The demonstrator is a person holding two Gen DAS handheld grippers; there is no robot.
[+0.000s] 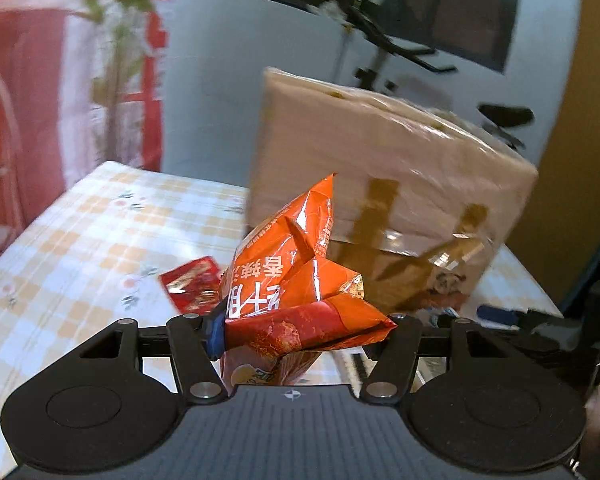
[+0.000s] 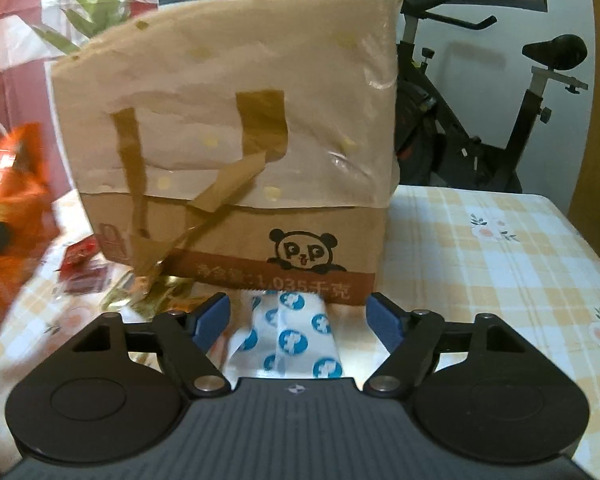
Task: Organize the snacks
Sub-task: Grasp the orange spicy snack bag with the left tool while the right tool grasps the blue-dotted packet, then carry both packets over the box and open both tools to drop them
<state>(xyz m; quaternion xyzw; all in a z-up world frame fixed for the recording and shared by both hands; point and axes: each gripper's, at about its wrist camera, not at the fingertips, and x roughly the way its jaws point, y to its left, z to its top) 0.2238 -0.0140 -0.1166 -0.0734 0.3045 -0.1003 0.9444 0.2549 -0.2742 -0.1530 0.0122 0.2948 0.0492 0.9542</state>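
The crinkled orange foil snack bag (image 1: 296, 280), light and slippery, is pinched by the left gripper (image 1: 300, 332); the right gripper (image 2: 296, 320) is spread around the soft white blue-dotted packet (image 2: 292, 340), best taken mid-body

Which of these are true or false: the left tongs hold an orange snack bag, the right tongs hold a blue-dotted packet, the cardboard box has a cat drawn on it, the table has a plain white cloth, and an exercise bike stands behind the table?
1. The left tongs hold an orange snack bag. True: the crumpled bag is pinched between them.
2. The right tongs hold a blue-dotted packet. False: the white packet lies between the open jaws, ungripped.
3. The cardboard box has a cat drawn on it. False: it is a panda.
4. The table has a plain white cloth. False: the tablecloth is checked yellow and white with small flowers.
5. An exercise bike stands behind the table. True.
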